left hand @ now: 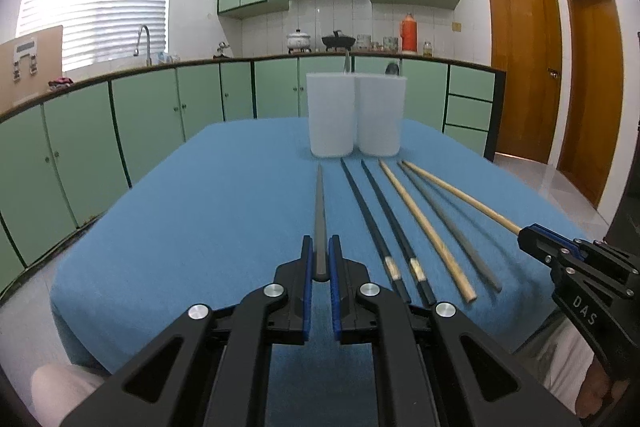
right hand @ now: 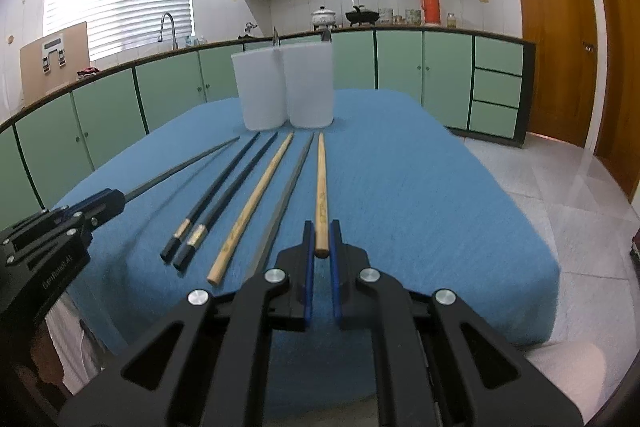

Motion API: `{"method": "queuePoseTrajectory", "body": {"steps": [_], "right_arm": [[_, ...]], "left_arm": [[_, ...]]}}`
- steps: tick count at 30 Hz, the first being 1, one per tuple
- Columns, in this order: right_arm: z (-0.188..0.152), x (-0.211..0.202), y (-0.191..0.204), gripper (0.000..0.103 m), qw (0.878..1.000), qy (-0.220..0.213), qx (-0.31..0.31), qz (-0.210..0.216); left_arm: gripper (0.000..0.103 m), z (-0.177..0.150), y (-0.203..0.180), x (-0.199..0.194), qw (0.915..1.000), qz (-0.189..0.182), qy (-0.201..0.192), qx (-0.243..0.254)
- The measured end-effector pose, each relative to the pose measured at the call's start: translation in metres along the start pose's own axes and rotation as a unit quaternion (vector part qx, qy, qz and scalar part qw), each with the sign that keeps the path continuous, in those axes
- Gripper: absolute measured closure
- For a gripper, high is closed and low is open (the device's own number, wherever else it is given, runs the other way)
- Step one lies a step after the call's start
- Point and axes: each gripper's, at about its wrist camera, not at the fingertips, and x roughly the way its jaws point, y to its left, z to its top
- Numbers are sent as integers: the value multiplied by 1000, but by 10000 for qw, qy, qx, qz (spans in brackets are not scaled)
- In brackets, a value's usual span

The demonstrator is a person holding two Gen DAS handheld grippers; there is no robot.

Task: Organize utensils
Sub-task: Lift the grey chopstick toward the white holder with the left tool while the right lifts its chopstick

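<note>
Several chopsticks lie side by side on the blue tablecloth (left hand: pixel 200 207), pointing at two white cups (left hand: pixel 332 115) (right hand: pixel 310 85) at the far end. My left gripper (left hand: pixel 321 247) is shut on the thick end of a grey chopstick (left hand: pixel 320 211), the leftmost one. My right gripper (right hand: pixel 321 233) is shut on the thick end of a wooden chopstick (right hand: pixel 321 183), the rightmost one. Between them rest two black chopsticks (left hand: pixel 376 219), another wooden chopstick (left hand: pixel 424 227) and a second grey chopstick (left hand: pixel 452 227). Each gripper shows at the edge of the other's view.
A metal utensil tip sticks out of each cup (right hand: pixel 276 37). The table's near edge lies just under both grippers. Green cabinets (left hand: pixel 140 115) and a counter run behind the table, with tiled floor (right hand: pixel 560 179) and wooden doors (left hand: pixel 524 67) to the right.
</note>
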Motion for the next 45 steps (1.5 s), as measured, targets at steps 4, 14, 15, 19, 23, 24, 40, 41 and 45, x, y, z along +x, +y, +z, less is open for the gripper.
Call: {"method": "queuePoseTrajectory", "body": {"steps": [4, 14, 15, 19, 23, 24, 40, 41, 45], "right_arm": [[12, -9, -1, 97, 9998, -186, -6, -46], [22, -16, -7, 97, 9997, -211, 63, -53], [24, -18, -9, 97, 9996, -258, 64, -58], [35, -24, -10, 97, 9990, -429, 19, -96], [51, -31, -10, 97, 9980, -608, -100, -132], [54, -33, -8, 97, 9977, -646, -131, -141], [145, -36, -13, 97, 9948, -871, -303, 422], [149, -34, -13, 97, 9950, -836, -315, 448], [169, -26, -11, 97, 9946, -712, -413, 625]], "left_arm": [[95, 14, 3, -10, 9998, -3, -191, -41], [95, 27, 10, -13, 9999, -70, -109, -110], [95, 27, 9, -14, 9998, -67, -135, -116], [96, 38, 10, -23, 9992, -45, -370, -110], [96, 53, 14, -29, 9981, -6, -612, -115], [96, 57, 15, -30, 9977, -2, -667, -108], [96, 138, 29, -23, 9931, -366, -1115, -68], [96, 143, 31, -21, 9930, -406, -1106, -87], [96, 161, 33, -15, 9923, -563, -1097, -96]]}}
